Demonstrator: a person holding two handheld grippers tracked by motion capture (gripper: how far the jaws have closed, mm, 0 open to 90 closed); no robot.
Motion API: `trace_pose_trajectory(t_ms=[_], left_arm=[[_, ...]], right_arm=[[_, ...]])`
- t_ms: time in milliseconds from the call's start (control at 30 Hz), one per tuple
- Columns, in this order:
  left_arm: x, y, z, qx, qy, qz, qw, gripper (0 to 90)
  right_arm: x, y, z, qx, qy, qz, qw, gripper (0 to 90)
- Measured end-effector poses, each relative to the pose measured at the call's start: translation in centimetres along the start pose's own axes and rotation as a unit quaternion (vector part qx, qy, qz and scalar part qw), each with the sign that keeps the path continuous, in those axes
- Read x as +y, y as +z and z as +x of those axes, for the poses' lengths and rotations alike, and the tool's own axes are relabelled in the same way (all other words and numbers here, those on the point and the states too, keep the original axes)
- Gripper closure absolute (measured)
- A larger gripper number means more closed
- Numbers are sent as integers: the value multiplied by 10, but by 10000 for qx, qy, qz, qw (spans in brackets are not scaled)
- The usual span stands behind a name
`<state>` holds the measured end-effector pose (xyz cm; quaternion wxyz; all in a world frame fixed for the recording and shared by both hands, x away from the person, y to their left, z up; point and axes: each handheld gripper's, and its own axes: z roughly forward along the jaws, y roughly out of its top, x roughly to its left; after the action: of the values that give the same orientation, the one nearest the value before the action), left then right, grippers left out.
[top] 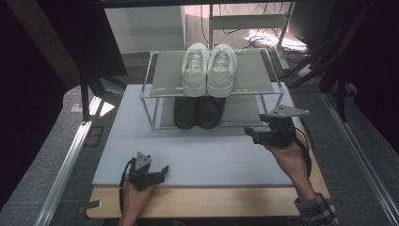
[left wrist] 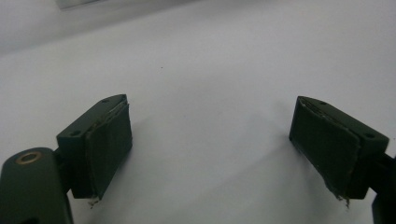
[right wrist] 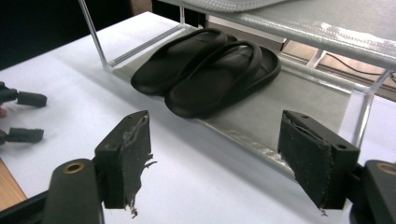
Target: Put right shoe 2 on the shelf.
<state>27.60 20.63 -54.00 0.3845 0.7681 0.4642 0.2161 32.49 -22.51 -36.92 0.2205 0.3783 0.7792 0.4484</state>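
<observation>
Right claw (right wrist: 212, 158), gaping empty, is nearing the black rubber slippers (right wrist: 205, 70); it risks snagging the clear rack's lower shelf (right wrist: 261, 112).

A pair of white sneakers (top: 209, 69) stands on the grey top shelf of the clear-framed rack (top: 151, 89), and a pair of black slippers (right wrist: 208, 70) lies on its grey lower shelf. The surface (top: 211, 155) is covered by a pale grey-white mat, with light brown wood showing along its near edge. The left hand-held gripper (top: 164, 169) and the right hand-held gripper (top: 248, 133) are black, each topped by a grey plate. The sleeve (top: 316, 210) at the near right is plaid, dark with light lines.
</observation>
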Motion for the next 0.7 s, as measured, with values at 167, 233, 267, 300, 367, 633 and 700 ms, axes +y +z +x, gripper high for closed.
trace_pose_trajectory(t_ms=[167, 233, 267, 300, 367, 633, 700], left_arm=[[0, 0, 0, 1, 14, 2, 10000, 128], [0, 0, 0, 3, 18, 2, 10000, 127], [0, 0, 0, 2, 14, 2, 10000, 128], [0, 0, 0, 3, 15, 2, 10000, 127], [0, 0, 0, 5, 11, -7, 10000, 128], [0, 0, 0, 2, 14, -1, 10000, 127], [0, 0, 0, 4, -2, 1, 10000, 127]], right_arm=[[-10, -4, 0, -68, -46, 70, 9999, 246], [-15, -6, -1, -68, -46, 89, 9999, 240], [-17, -7, -1, -74, -44, 106, 9999, 239], [-19, -7, -1, -97, -55, 120, 9999, 236], [-23, -9, -2, -110, -64, 148, 9998, 230], [-44, -13, -2, -216, -204, 354, 9989, 155], [-50, -12, -2, -255, -247, 426, 9985, 143]])
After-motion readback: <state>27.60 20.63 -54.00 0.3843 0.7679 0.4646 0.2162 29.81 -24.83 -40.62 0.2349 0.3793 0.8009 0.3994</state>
